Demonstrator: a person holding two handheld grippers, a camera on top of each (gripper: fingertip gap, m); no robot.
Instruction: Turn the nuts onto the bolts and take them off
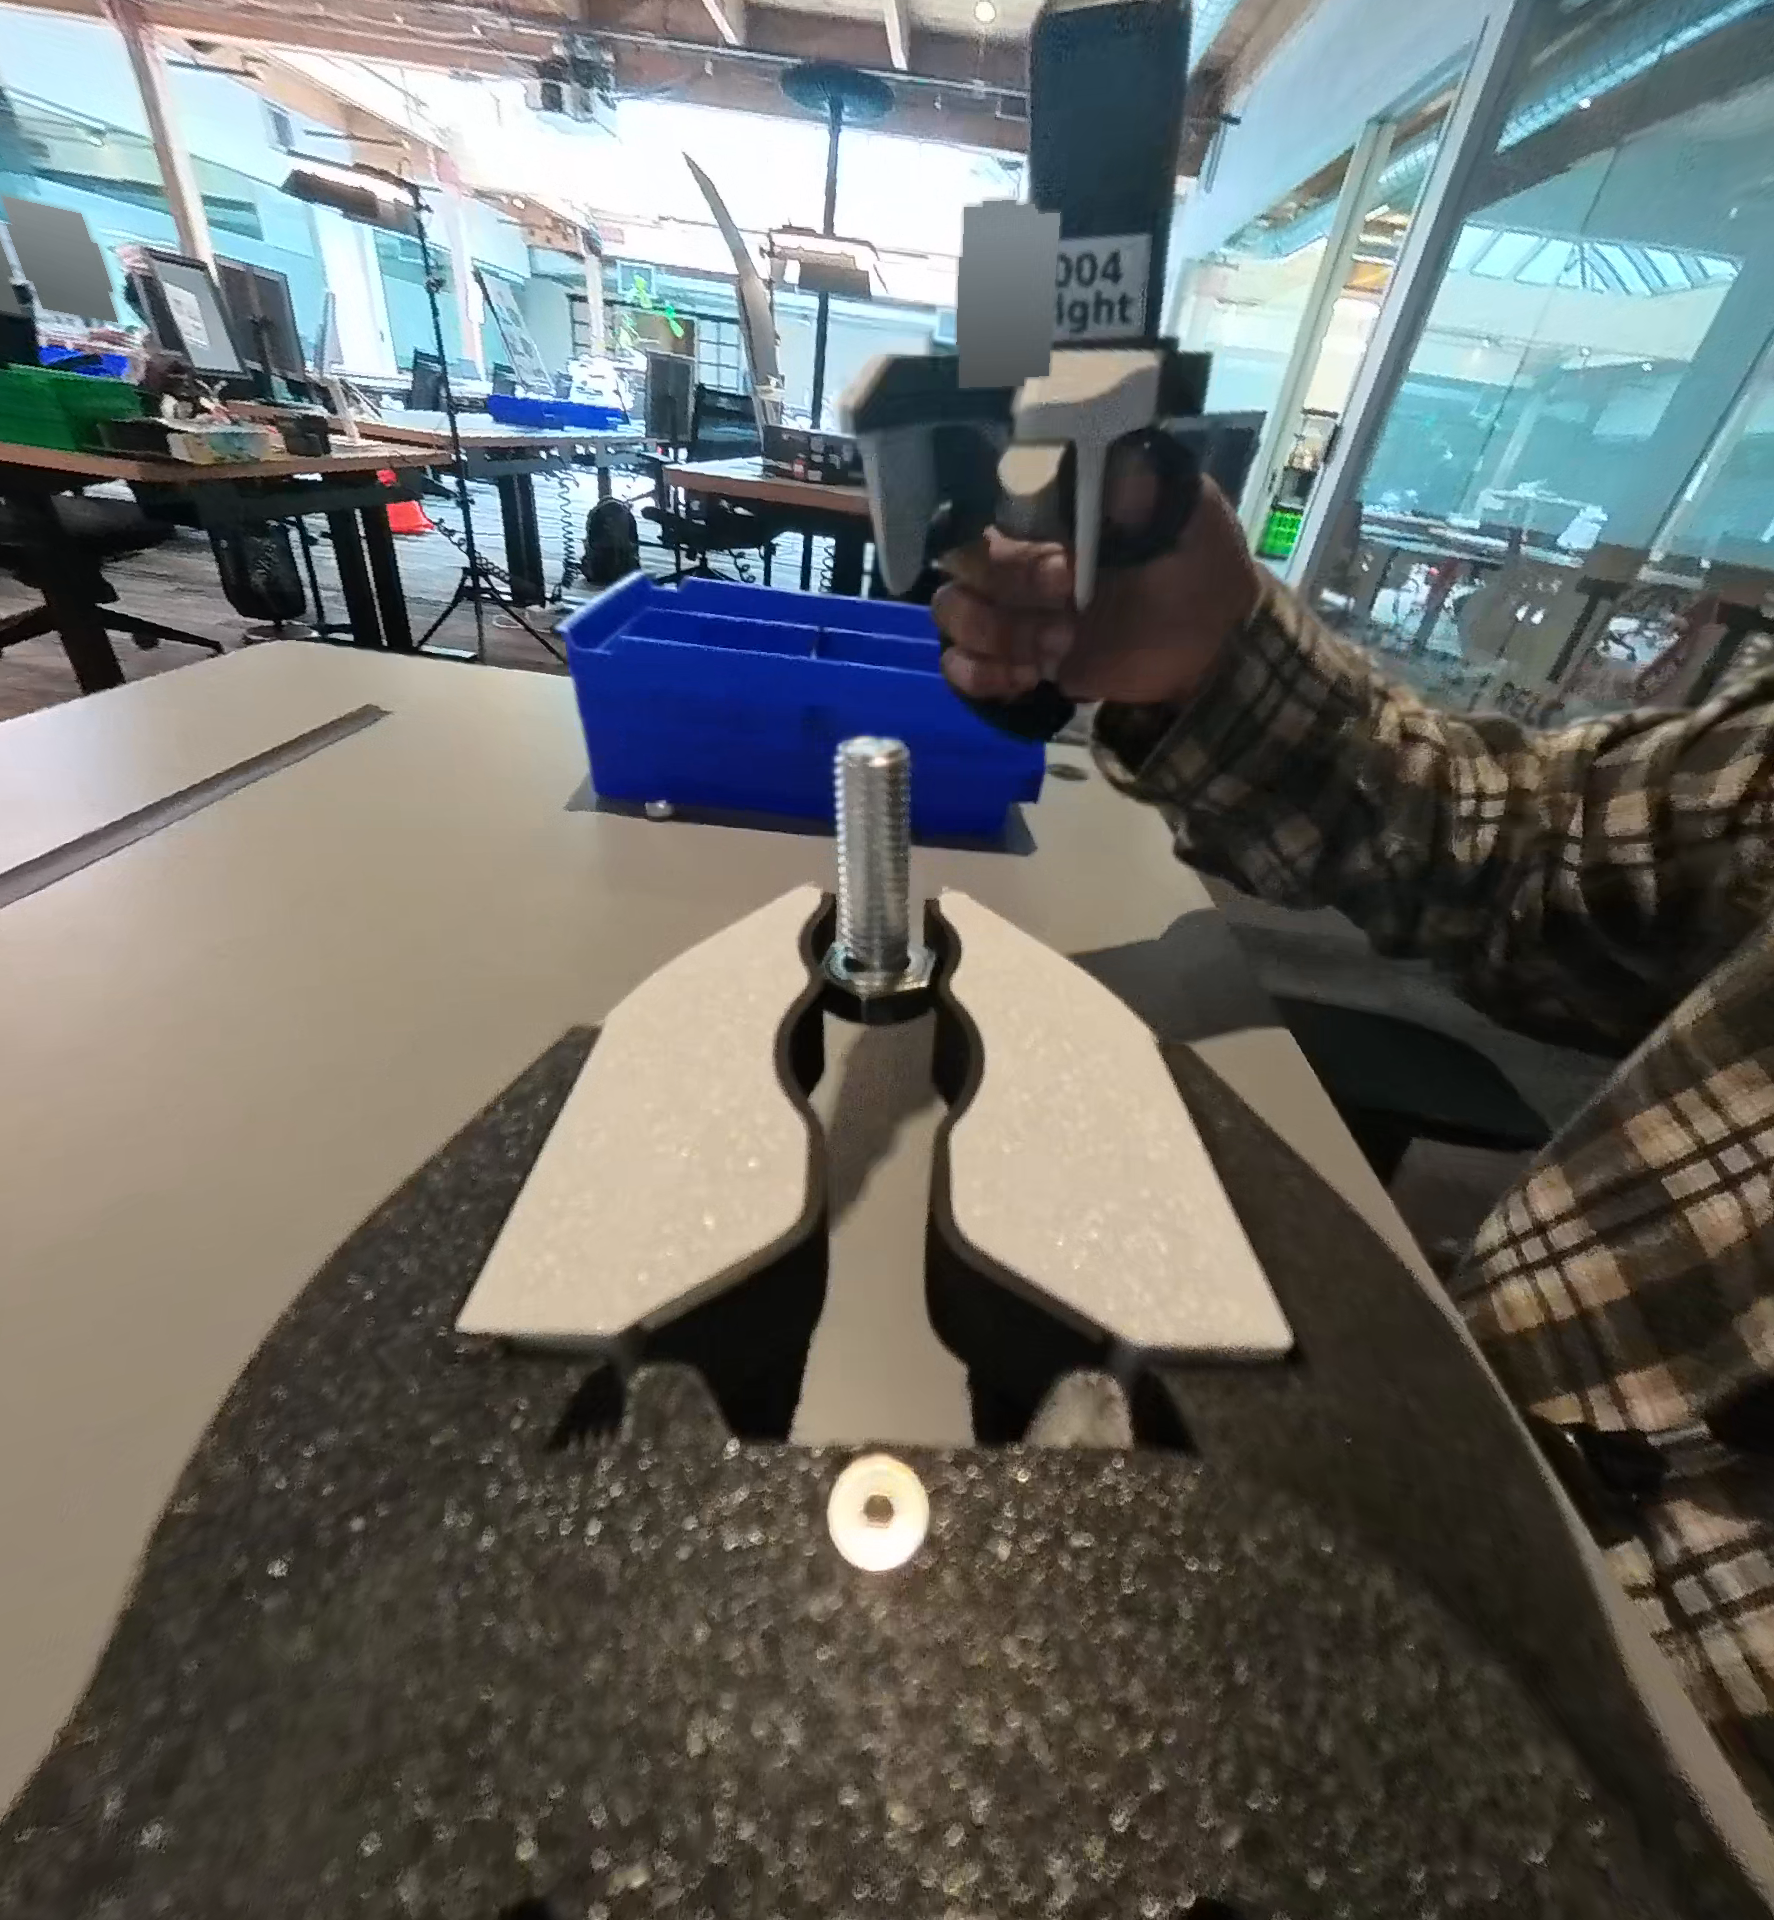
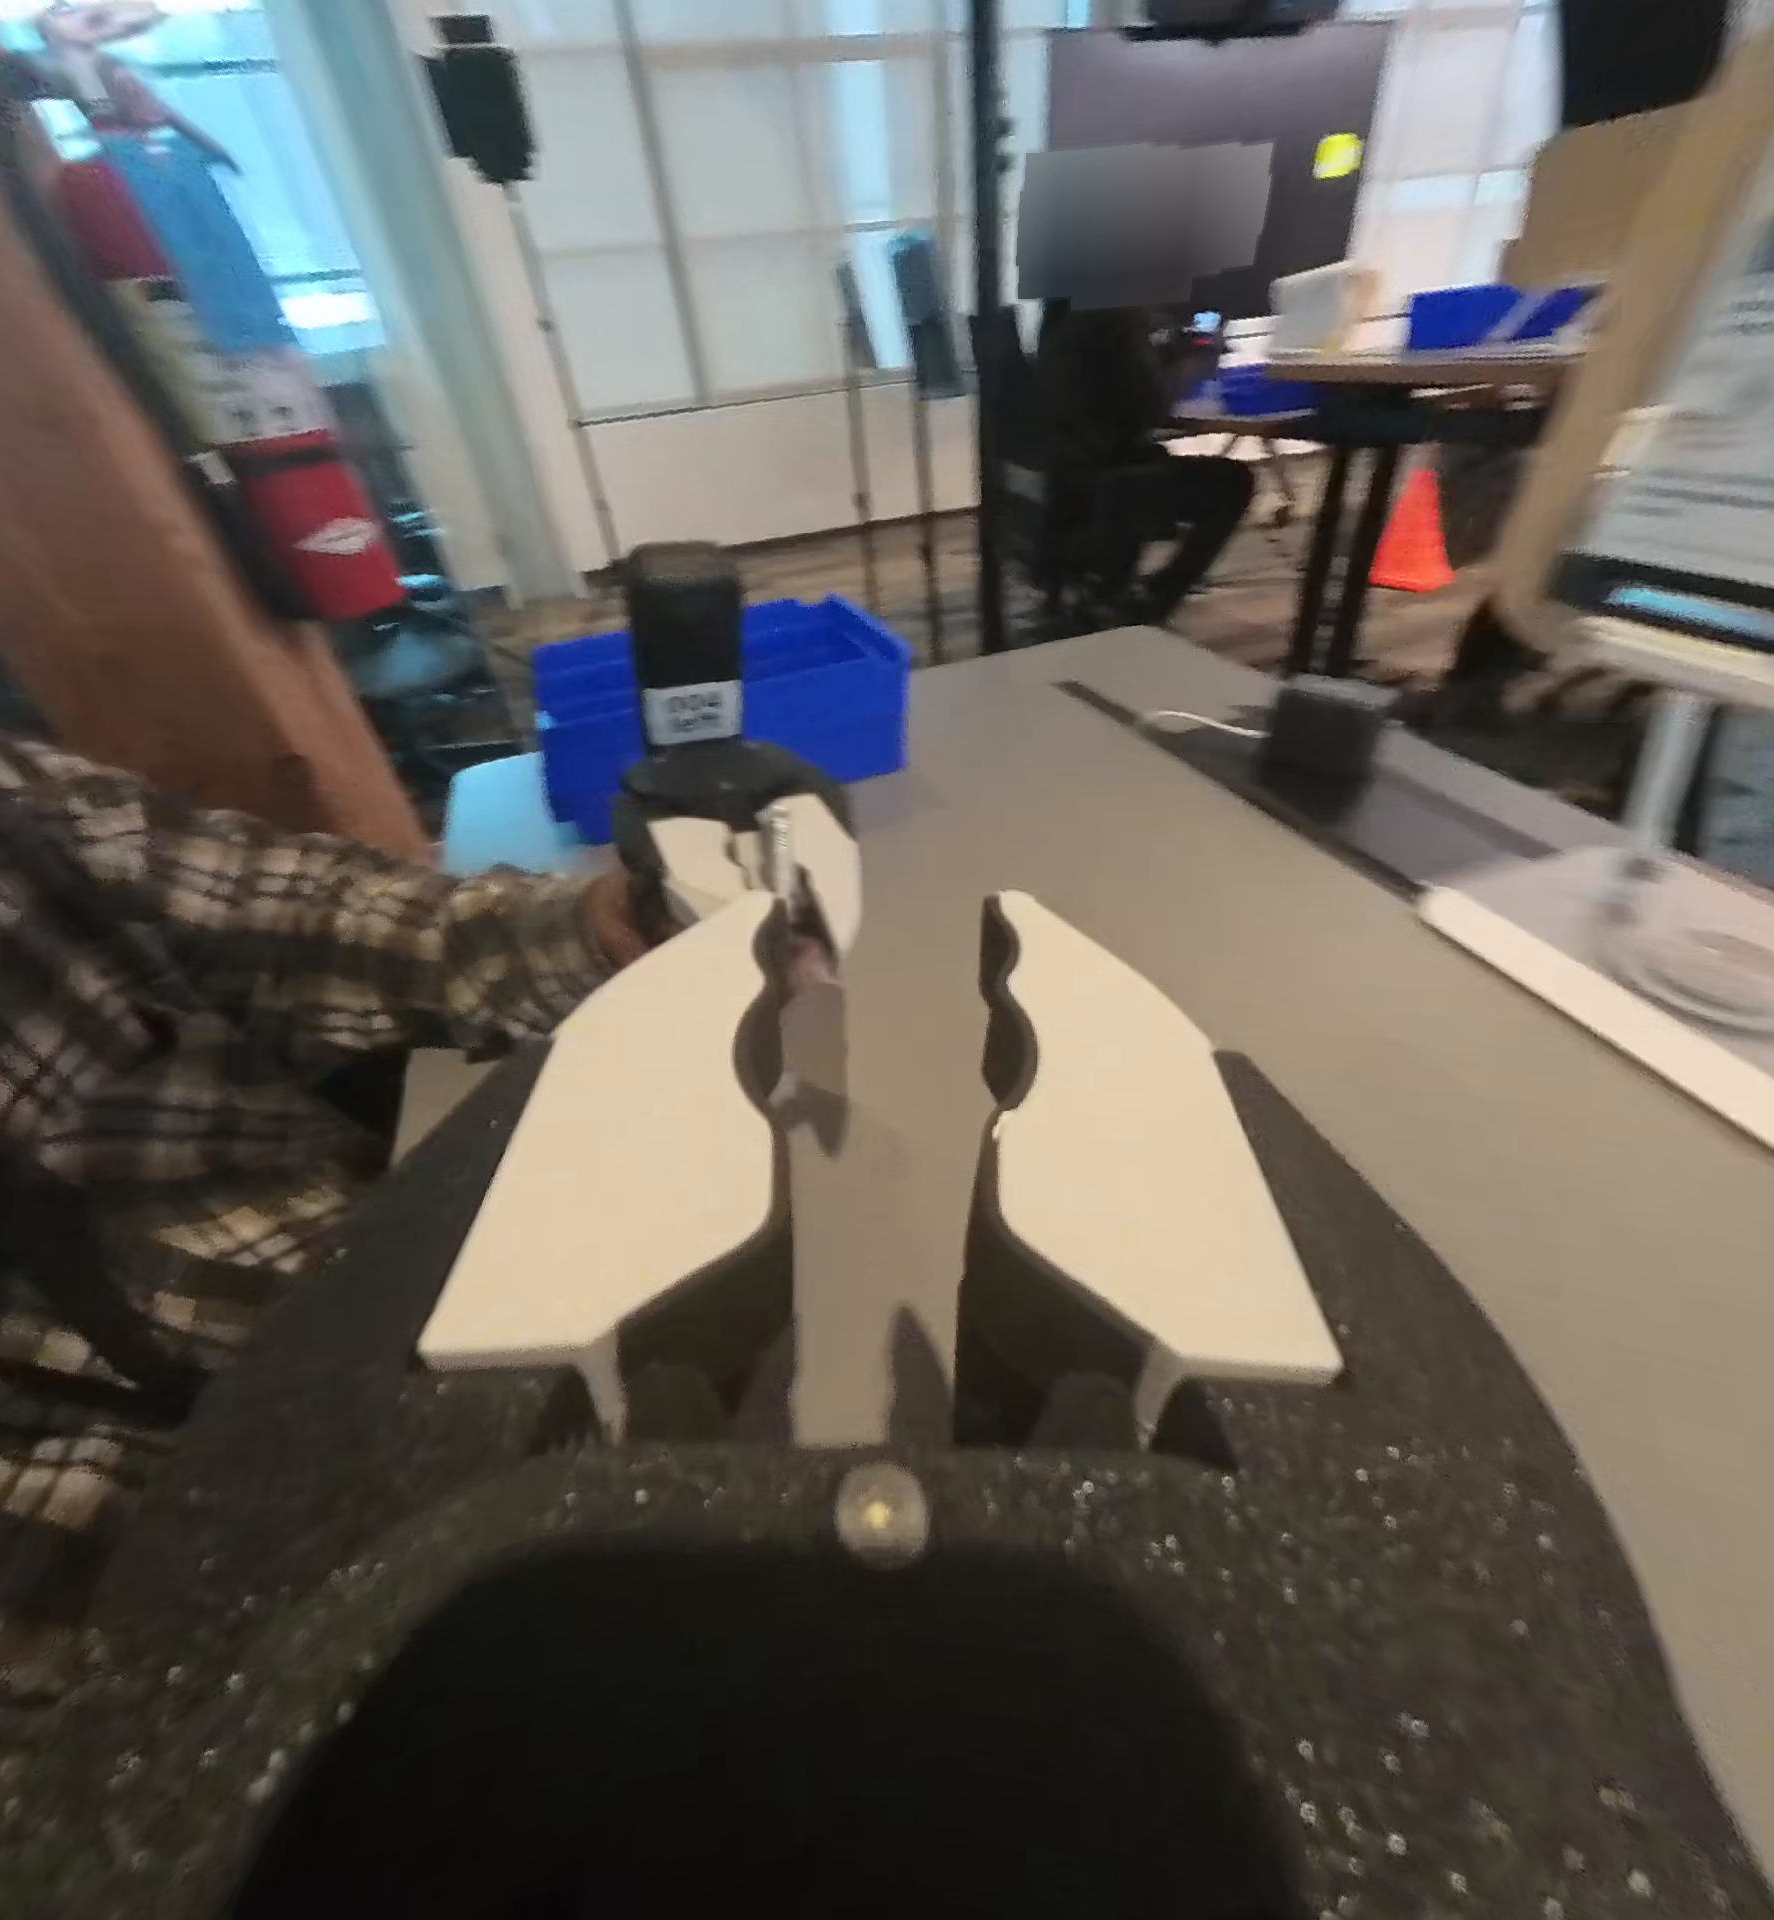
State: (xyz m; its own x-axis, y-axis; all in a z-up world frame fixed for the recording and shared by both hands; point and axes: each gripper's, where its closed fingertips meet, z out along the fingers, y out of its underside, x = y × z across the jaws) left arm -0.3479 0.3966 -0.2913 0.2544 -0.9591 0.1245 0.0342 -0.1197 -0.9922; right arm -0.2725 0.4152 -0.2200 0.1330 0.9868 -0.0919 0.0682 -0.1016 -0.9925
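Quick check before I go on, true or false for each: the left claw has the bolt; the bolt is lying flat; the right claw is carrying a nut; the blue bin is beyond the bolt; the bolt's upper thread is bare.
1. The left claw grips the bolt at its base. True.
2. The bolt lies flat on the table. False: it stands upright, thread pointing up.
3. The right claw carries a nut. False: it is open and empty.
4. The blue bin sits beyond the bolt. True.
5. The bolt's upper thread is bare. True.
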